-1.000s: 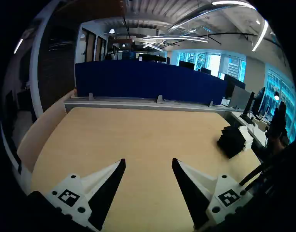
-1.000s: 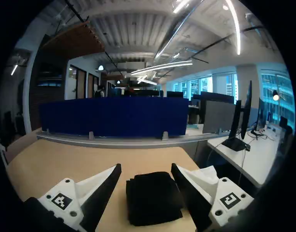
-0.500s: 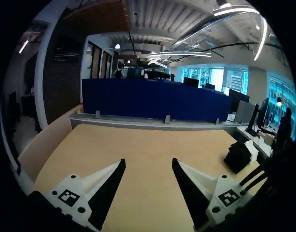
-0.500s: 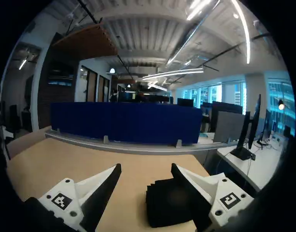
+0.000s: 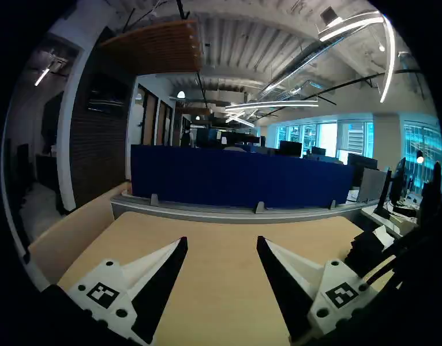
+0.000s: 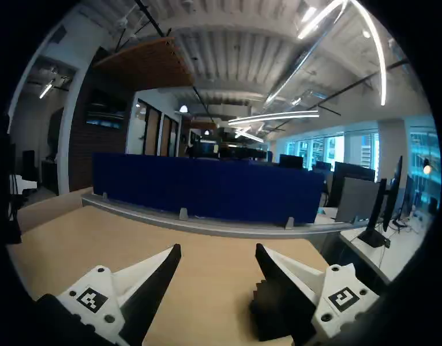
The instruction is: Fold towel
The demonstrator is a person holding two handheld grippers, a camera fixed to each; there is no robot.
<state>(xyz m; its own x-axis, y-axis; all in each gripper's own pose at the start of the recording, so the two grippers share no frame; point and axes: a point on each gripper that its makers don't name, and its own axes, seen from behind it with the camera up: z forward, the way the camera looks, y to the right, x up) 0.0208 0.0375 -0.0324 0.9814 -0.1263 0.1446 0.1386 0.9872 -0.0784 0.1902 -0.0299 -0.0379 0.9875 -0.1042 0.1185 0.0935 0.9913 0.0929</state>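
A folded black towel stack (image 5: 368, 251) rests at the right edge of the light wood table (image 5: 221, 242) in the left gripper view, partly behind the right finger. In the right gripper view the same black stack (image 6: 267, 314) lies low, just under and behind the right finger. My left gripper (image 5: 221, 254) is open above bare tabletop with nothing between its fingers. My right gripper (image 6: 217, 259) is open too, its gap over bare wood left of the stack.
A blue partition (image 5: 232, 179) on a grey rail closes the far edge of the table. A neighbouring white desk with monitors (image 6: 377, 207) stands to the right. A low wooden side panel (image 5: 71, 230) borders the left.
Both views have tilted upward and drifted left. The black stack slid from between the right gripper's fingers to under its right finger, and toward the right edge in the left gripper view.
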